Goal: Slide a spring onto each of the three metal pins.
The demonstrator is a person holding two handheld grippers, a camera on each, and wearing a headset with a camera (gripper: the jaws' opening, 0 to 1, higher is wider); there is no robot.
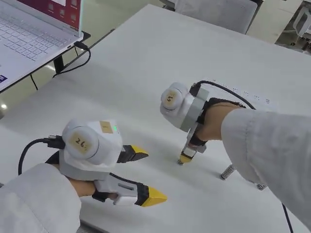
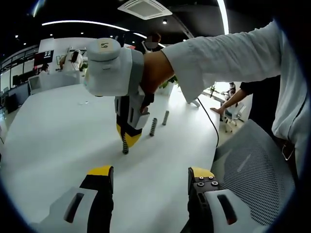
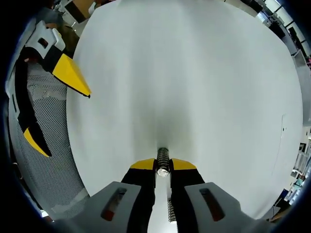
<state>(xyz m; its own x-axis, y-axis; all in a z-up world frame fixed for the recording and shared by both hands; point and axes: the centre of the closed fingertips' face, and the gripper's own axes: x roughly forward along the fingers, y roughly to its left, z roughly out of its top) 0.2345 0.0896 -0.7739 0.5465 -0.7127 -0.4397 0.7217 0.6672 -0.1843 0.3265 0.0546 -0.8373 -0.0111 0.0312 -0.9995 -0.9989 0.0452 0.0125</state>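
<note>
With right gripper (image 1: 185, 158) pinching the upright spring (image 3: 163, 161) and left gripper (image 1: 155, 175) spread, an off-centre squeeze may tip it.

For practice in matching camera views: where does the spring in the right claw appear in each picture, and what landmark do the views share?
Head view: spring right of centre, mostly hidden under the right claw.
Left gripper view: spring left of centre, upright under that claw.
Right gripper view: spring bottom centre, between the claw's yellow tips.
Shared landmark: the white table.
</note>
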